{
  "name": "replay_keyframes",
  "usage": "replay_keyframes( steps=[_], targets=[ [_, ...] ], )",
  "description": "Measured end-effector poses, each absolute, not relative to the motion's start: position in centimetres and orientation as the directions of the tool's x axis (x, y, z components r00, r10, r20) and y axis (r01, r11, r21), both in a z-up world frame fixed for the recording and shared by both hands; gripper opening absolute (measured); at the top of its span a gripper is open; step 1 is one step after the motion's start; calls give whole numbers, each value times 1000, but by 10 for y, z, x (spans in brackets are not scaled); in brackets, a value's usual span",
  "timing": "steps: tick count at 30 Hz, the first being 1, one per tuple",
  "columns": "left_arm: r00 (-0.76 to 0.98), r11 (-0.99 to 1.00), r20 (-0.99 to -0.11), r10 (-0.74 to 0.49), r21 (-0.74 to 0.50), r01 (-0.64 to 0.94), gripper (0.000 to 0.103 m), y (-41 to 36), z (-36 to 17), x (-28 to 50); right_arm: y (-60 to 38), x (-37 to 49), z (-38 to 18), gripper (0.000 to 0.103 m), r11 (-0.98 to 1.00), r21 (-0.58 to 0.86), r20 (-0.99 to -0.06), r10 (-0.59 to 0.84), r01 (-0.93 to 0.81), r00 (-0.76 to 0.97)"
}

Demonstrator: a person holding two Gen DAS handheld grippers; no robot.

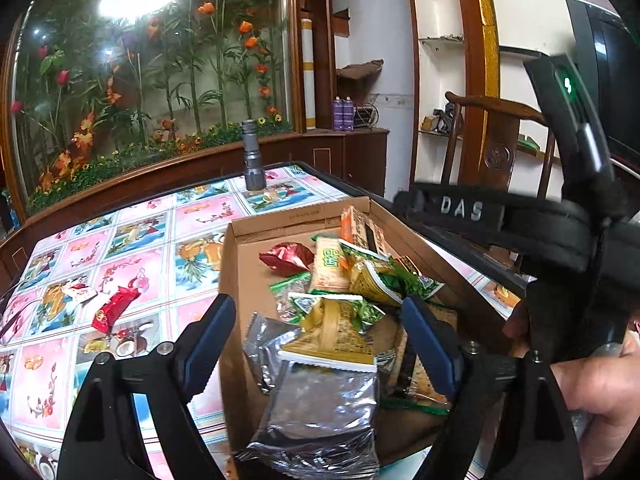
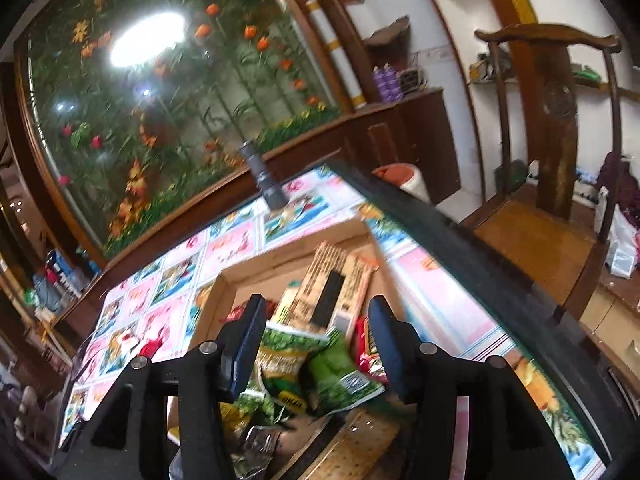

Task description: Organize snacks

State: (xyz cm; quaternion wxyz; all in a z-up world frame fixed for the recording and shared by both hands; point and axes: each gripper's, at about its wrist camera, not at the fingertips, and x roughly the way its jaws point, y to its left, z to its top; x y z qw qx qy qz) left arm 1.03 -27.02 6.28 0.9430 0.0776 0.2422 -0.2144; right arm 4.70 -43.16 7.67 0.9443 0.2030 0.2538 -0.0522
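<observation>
Your shallow brown cardboard box (image 1: pixel 236 264) sits on the surface (image 1: pixel 132 240), which wears a pink and blue flower-patterned cloth, and it holds a loose heap of snack packets. A grey metal flashlight (image 1: pixel 252 156) stands upright near the far edge, beyond the box and well apart from it. Two red wrapped sweets (image 1: pixel 114 306) lie on the cloth to the left of the box, outside it. A dark wooden chair (image 2: pixel 560 160) stands off the right edge of the surface.

Your left gripper (image 1: pixel 318 320) hangs over the near end of the box with its jaws wide apart. A crinkled silver foil packet (image 1: pixel 316 392) and a yellow packet (image 1: pixel 332 340) lie between them, but neither pad presses on either. The silver packet's long axis runs from you towards the far side.

Your right gripper (image 2: pixel 318 350) has its jaws partly apart over green snack packets (image 2: pixel 336 376); the frame is blurred and the pads appear clear of them. A long tan cracker pack (image 2: pixel 340 284) leans against the far right wall, its long axis pointing away from you.

Bare cloth lies open left of the box; on the right only a narrow strip remains before the surface's dark rim (image 2: pixel 440 232).
</observation>
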Motion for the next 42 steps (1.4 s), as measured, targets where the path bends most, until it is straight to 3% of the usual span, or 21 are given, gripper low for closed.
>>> replay_keyframes(
  steps=[4,9,11,18,28,35,42],
  targets=[
    [799,904,-477,-367,21,428,96,-259,68,9,-428,42,79,70,918,310,-492,-69,249,868],
    [805,909,-465,-369,0,416,101,-243,73,7,-432,25,88,89,901,268,-435,-202,340,877],
    [805,907,-459,-375,0,422,102,-237,75,6,-433,18,91,92,887,263,-410,-253,380,876],
    [812,925,-495,-311,39,378,102,-214,81,7,-417,-6,100,94,885,227,-353,-315,407,881],
    [831,958,-515,-212,61,282,102,-185,85,7,-369,-46,102,102,927,158,-268,-290,339,919],
    [818,969,-558,-143,91,231,102,-187,83,13,-354,-42,99,102,946,96,-273,-274,310,922],
    [853,963,-519,-46,205,176,102,-196,77,10,-368,-34,95,102,929,177,-342,-253,327,905]
  ],
)
